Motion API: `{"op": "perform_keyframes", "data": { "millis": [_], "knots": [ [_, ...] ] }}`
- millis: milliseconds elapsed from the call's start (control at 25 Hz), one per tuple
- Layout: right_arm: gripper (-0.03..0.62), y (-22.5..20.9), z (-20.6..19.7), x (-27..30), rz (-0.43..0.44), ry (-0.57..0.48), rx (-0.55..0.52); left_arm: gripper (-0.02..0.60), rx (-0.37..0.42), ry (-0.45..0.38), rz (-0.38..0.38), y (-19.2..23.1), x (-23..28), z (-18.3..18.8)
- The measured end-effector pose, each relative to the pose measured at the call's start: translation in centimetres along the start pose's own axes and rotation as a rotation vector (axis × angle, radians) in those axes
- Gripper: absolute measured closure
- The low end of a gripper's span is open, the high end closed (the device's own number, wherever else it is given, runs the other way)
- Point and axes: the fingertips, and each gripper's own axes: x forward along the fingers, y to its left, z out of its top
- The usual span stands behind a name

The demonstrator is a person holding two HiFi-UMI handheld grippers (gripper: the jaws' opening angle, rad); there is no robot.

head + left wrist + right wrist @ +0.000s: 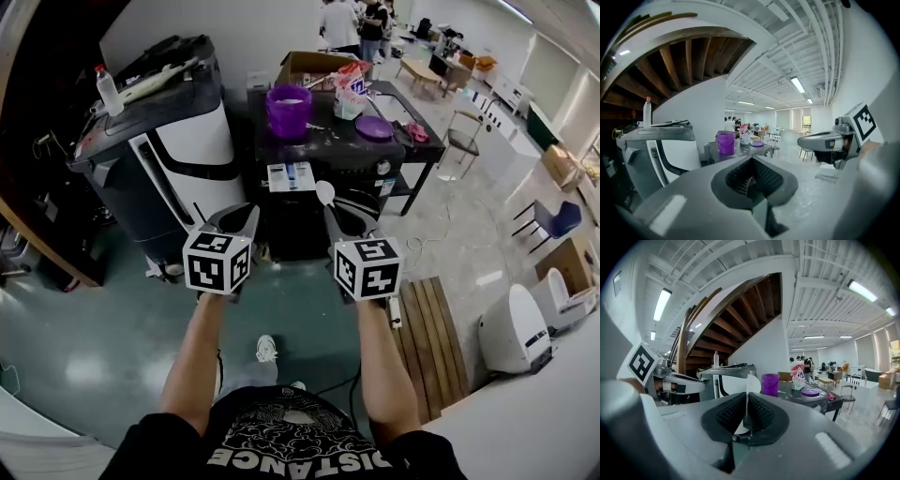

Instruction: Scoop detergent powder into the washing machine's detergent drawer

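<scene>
Straight ahead, the tub [289, 111] is sitting on the washer [309, 220], its drawer [288, 176] seemingly just below. My right gripper [338, 214], nearer, is clamping the upright scoop [325, 193]; my left gripper [238, 216] is hanging shut, empty.

Plastic bottle [107, 87] atop grey-and-white appliance [187, 150]; blue chair [555, 220] well apart

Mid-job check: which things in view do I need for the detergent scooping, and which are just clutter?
For the job:
- white scoop, clamped in the right gripper
- purple tub, seemingly holding white powder
- detergent drawer, pulled open
- washing machine

Just lying about:
- bottle
- cardboard box
- pink cloth
- blue chair
</scene>
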Motion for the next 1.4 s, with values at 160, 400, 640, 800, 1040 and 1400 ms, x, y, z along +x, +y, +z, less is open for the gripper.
{"op": "perform_keyframes", "data": {
  "millis": [160,400,640,800,1040,1400],
  "knots": [
    [0.554,-1.0,0.0,1.2,-0.008,0.002,0.007,0.581,0.0,0.004,-0.007,0.6,1.5,0.0],
    [0.554,-2.2,0.4,4.2,-0.007,0.007,0.002,0.581,-0.011,-0.001,-0.013,2.6,4.4,0.5],
    [0.554,-3.5,0.9,8.6,-0.009,0.018,-0.003,0.581,-0.022,0.001,-0.024,5.6,8.2,0.9],
    [0.554,-4.6,1.5,12.0,-0.013,0.03,-0.004,0.581,-0.028,-0.001,-0.027,8.1,11.0,1.6],
    [0.555,-6.1,3.0,17.4,-0.022,0.046,-0.002,0.581,-0.012,0.009,-0.039,11.9,15.4,3.1],
    [0.554,-7.7,4.7,24.9,-0.028,0.074,-0.016,0.581,-0.014,0.016,-0.065,16.9,21.4,4.8]
  ]
}}
